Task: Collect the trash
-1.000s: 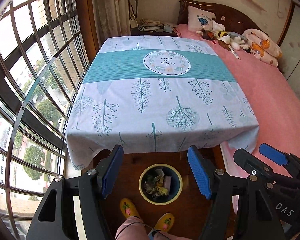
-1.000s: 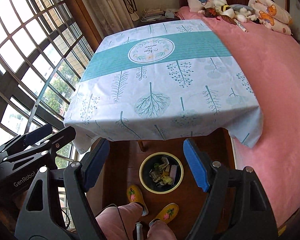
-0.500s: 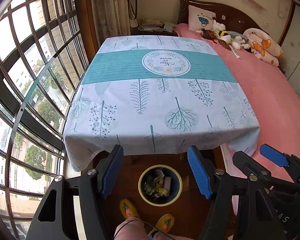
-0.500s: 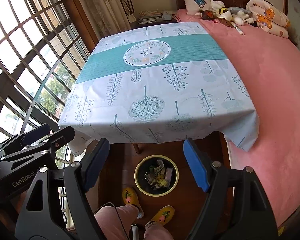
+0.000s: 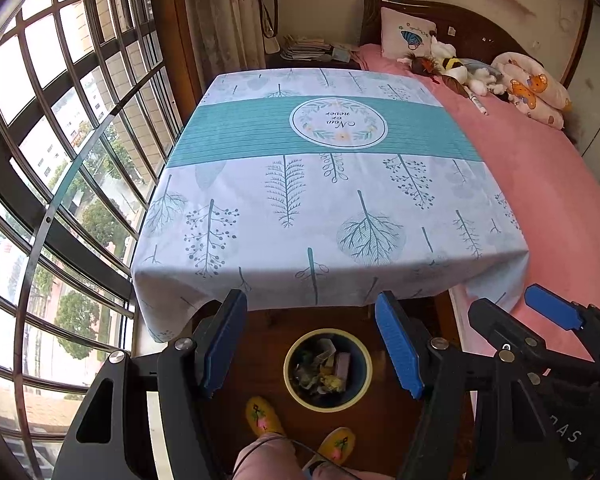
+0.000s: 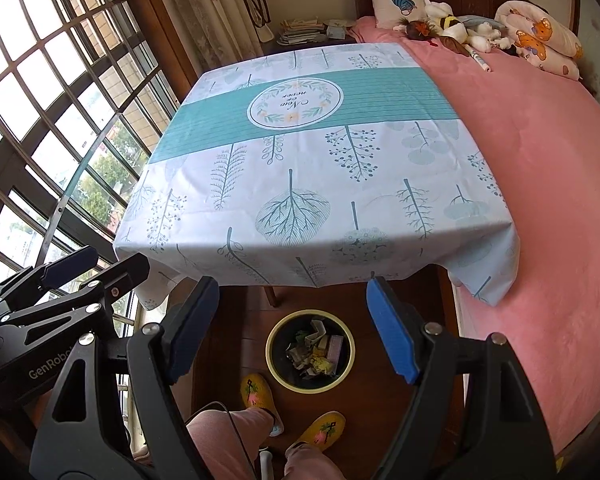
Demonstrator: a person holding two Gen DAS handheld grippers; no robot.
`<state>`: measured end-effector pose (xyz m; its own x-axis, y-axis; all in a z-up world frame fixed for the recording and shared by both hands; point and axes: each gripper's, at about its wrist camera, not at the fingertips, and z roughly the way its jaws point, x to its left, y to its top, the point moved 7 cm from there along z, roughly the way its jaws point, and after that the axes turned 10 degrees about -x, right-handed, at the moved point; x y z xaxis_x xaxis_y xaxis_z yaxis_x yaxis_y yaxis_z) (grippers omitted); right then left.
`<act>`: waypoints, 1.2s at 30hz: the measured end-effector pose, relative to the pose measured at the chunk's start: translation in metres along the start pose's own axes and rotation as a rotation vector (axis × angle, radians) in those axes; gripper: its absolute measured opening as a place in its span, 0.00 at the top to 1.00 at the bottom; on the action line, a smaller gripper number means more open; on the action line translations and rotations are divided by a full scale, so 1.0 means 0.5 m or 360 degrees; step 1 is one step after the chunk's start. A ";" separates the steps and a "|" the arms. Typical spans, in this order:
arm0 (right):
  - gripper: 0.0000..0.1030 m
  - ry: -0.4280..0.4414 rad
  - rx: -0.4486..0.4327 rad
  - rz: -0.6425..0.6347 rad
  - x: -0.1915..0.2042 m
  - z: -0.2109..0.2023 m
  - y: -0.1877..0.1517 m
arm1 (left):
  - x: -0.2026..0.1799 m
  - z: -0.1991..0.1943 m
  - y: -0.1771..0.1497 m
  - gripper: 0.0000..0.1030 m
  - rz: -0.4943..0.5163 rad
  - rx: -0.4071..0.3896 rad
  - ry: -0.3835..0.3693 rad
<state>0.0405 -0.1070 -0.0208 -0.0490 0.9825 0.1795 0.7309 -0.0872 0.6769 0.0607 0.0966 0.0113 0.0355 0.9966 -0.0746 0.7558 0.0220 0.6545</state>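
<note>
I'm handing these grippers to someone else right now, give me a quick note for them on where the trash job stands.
Left gripper: open, holding nothing, above the bin.
Right gripper: open, holding nothing, beside the left one.
Bin: on the wooden floor in front of the table, by the person's yellow slippers, with crumpled trash in it.
Tablecloth: no loose trash visible on it.
Done: the table looks cleared into the bin.
Left: seemingly nothing on the table; check the floor outside these views.
</note>
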 end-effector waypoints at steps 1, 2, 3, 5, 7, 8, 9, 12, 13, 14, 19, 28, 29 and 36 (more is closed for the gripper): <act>0.28 0.0000 0.0001 0.0001 0.001 0.000 -0.001 | 0.000 0.001 -0.001 0.34 0.0001 0.0003 0.0001; 0.28 0.0005 0.0005 -0.0005 -0.003 0.005 -0.001 | 0.000 0.002 -0.002 0.34 0.0002 0.0004 0.0002; 0.28 0.0005 0.0008 -0.0006 -0.004 0.006 -0.001 | 0.000 0.002 -0.002 0.34 0.0004 0.0006 0.0003; 0.28 0.0009 0.0013 -0.0013 -0.011 0.013 -0.001 | -0.001 0.003 -0.004 0.34 0.0007 0.0009 0.0003; 0.28 0.0011 0.0017 -0.0015 -0.015 0.016 -0.002 | -0.001 0.003 -0.005 0.34 0.0011 0.0012 0.0002; 0.28 0.0011 0.0018 -0.0017 -0.018 0.017 -0.002 | -0.002 0.004 -0.006 0.34 0.0015 0.0014 0.0001; 0.28 0.0010 0.0020 -0.0016 -0.019 0.018 -0.002 | -0.002 0.004 -0.006 0.34 0.0013 0.0014 0.0001; 0.28 0.0009 0.0023 -0.0017 -0.023 0.020 -0.003 | -0.002 0.007 -0.008 0.34 0.0014 0.0021 -0.0003; 0.28 0.0008 0.0026 -0.0016 -0.024 0.021 -0.004 | -0.002 0.007 -0.010 0.34 0.0017 0.0022 -0.0004; 0.28 0.0007 0.0028 -0.0017 -0.025 0.021 -0.004 | -0.002 0.008 -0.011 0.34 0.0020 0.0022 -0.0005; 0.28 0.0007 0.0033 -0.0016 -0.028 0.021 -0.007 | -0.004 0.007 -0.010 0.34 0.0015 0.0023 -0.0002; 0.28 0.0009 0.0031 -0.0017 -0.025 0.020 -0.008 | 0.000 0.006 -0.014 0.34 0.0024 0.0018 -0.0002; 0.28 0.0008 0.0031 -0.0017 -0.025 0.020 -0.008 | 0.000 0.006 -0.016 0.34 0.0025 0.0014 0.0001; 0.28 0.0015 0.0027 -0.0026 -0.022 0.017 -0.017 | 0.010 -0.001 -0.018 0.34 0.0034 -0.0002 -0.0002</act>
<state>0.0408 -0.1158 -0.0346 -0.0673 0.9822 0.1751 0.7412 -0.0683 0.6678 0.0537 0.1012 0.0057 0.0524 0.9967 -0.0614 0.7542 0.0008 0.6567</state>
